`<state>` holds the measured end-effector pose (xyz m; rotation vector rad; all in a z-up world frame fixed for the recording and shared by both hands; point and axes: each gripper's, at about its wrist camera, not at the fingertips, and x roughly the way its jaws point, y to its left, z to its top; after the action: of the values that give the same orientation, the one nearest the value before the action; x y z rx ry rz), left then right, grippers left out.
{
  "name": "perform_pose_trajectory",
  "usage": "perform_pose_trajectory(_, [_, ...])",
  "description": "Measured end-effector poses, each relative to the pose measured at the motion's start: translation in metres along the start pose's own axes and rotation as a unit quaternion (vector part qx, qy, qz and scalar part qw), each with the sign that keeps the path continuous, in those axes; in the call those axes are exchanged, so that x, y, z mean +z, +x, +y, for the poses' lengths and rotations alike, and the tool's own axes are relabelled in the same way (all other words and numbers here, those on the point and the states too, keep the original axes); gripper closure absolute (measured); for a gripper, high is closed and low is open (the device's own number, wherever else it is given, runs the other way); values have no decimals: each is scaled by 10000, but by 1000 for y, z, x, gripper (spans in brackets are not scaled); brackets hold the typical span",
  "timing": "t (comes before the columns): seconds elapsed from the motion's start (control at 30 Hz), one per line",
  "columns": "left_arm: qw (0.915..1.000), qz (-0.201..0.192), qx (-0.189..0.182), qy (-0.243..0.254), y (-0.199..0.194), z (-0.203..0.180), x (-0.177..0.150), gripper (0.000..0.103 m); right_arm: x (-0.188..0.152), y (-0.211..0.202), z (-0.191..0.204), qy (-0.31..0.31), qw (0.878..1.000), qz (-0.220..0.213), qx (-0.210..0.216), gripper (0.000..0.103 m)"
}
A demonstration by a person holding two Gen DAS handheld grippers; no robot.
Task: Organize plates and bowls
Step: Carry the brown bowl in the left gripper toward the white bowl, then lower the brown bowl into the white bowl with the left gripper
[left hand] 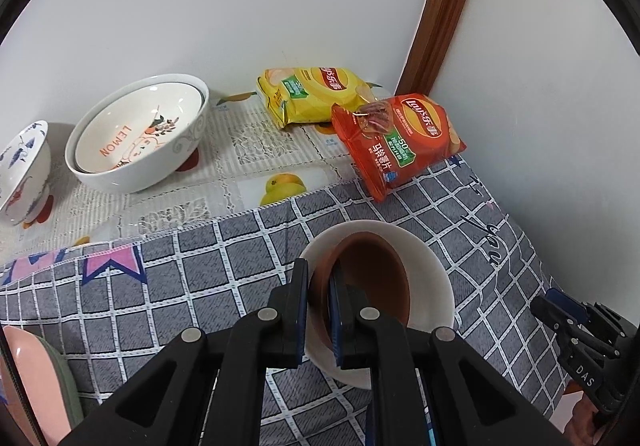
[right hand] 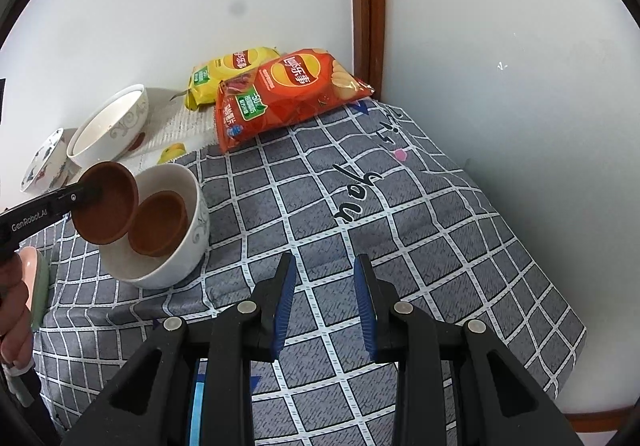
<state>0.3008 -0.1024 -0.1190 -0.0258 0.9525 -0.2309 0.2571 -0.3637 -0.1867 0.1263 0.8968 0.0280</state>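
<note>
Two brown dishes matter: one [right hand: 160,224] lies inside the white bowl [right hand: 196,238], one [right hand: 108,205] hangs over its rim, pinched by the left gripper [left hand: 318,310] fingers. It may slip, clank and tip that bowl. Beside it, the right gripper [right hand: 325,302] fingers stand spread, empty.

Small brown dish [right hand: 106,203] is hanging tilted over the rim of a white bowl [right hand: 192,242] sitting on the checked cloth — a second brown dish [right hand: 158,224] is already leaning inside it. Further back, a bigger white "LEMON" bowl [left hand: 138,135] is tipping toward us with another bowl nested in it — a blue-patterned bowl [left hand: 24,169] is sitting just beside it.
</note>
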Motion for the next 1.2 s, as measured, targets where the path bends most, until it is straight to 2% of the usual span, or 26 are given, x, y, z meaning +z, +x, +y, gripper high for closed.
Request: perform_pose_trajectory(1.2, [9997,232,-82,-16,32,-6,-2,93,-9,22,3,36,9997,227,47,73])
